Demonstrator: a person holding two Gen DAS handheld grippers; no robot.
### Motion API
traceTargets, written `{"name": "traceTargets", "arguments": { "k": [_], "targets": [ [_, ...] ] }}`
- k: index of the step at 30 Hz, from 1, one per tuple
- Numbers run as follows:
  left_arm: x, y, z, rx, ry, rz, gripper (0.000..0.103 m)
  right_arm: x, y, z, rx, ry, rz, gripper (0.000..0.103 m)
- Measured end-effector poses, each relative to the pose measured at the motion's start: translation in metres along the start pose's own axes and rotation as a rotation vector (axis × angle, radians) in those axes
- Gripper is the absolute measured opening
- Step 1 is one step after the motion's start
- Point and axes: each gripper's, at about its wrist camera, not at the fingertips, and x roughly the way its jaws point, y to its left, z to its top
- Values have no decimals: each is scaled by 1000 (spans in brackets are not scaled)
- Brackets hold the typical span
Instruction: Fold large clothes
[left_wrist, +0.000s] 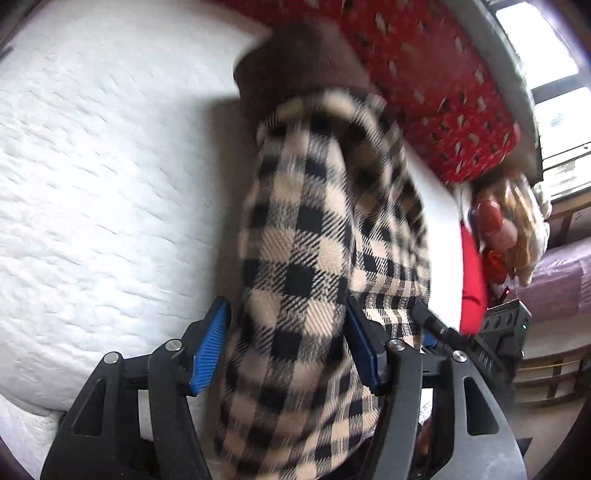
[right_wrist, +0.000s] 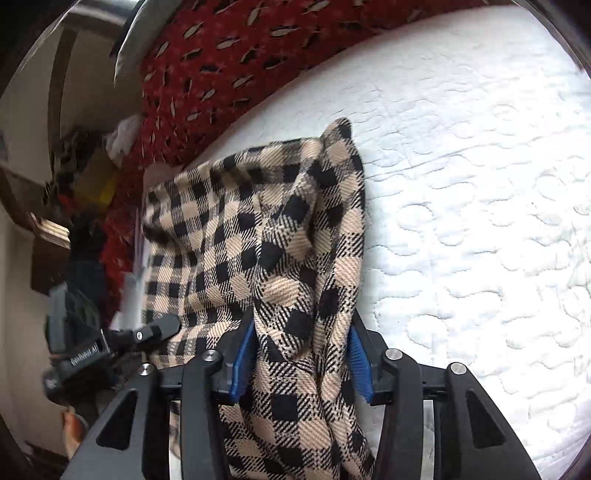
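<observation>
A beige-and-black checked garment (left_wrist: 325, 236) with a brown lining patch (left_wrist: 295, 70) hangs lifted over a white quilted bed (left_wrist: 92, 184). My left gripper (left_wrist: 286, 343) is shut on a bunched fold of it, the blue pads pressing the cloth from both sides. In the right wrist view the same checked garment (right_wrist: 266, 236) drapes forward, and my right gripper (right_wrist: 301, 350) is shut on another bunch of it. The other gripper shows at the right edge of the left wrist view (left_wrist: 491, 332) and at the left edge of the right wrist view (right_wrist: 92, 350).
A red patterned blanket (left_wrist: 443, 85) lies along the far side of the bed, also in the right wrist view (right_wrist: 229, 48). A red cushion (left_wrist: 472, 280) and piled items (left_wrist: 509, 229) sit near the bed's end. Cluttered furniture (right_wrist: 74, 177) stands beyond.
</observation>
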Motion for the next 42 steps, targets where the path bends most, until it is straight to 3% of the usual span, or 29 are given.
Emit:
{"name": "traceTargets", "arguments": {
  "k": [4, 6, 9, 10, 12, 16, 19, 23, 25, 26, 28, 31, 33, 35, 36, 37, 39, 40, 42],
  "targets": [
    [-40, -21, 21, 87, -169, 50, 60, -28, 3, 28, 17, -167, 13, 49],
    [-37, -39, 39, 154, -196, 92, 61, -16, 12, 42, -12, -145, 15, 52],
    [-4, -62, 70, 247, -189, 252, 61, 16, 22, 56, -54, -84, -51, 51],
    [7, -65, 79, 264, -175, 290, 61, 23, 24, 58, -59, -74, -50, 42],
    [24, -69, 93, 286, -177, 335, 61, 25, 29, 61, -90, -96, 0, 5],
    [70, -70, 117, 314, -158, 454, 65, 15, 31, 66, -130, -192, -23, 2],
    [97, -64, 125, 290, -133, 487, 79, 39, 0, 68, -49, -127, -60, 2],
    [94, -53, 135, 249, -113, 445, 81, 47, -14, 68, 20, -96, -13, 4],
    [79, -49, 135, 245, -123, 415, 80, 36, -11, 71, 55, -110, -34, 19],
    [71, -48, 135, 240, -140, 397, 80, 26, -8, 72, 58, -144, -38, 20],
    [46, -46, 132, 215, -191, 369, 80, 8, 5, 73, 12, -232, -12, 20],
    [19, -43, 121, 177, -238, 298, 80, 13, 37, 76, -140, -226, 13, 20],
    [25, -43, 112, 192, -210, 324, 80, 32, 50, 76, -233, -179, -29, 19],
    [45, -43, 106, 229, -146, 406, 80, 67, 48, 81, -270, -93, -219, 13],
    [56, -38, 103, 240, -106, 427, 80, 81, 40, 85, -258, -52, -264, 8],
    [57, -35, 104, 225, -101, 419, 80, 78, 37, 88, -238, -78, -254, 2],
    [42, -26, 105, 152, -101, 350, 80, 66, 37, 91, -171, -84, -263, 0],
    [33, -22, 103, 127, -102, 323, 79, 55, 39, 88, -164, -91, -251, 10],
    [7, -22, 87, 128, -125, 276, 79, 31, 52, 71, -219, -105, -177, 11]
  ]
}}
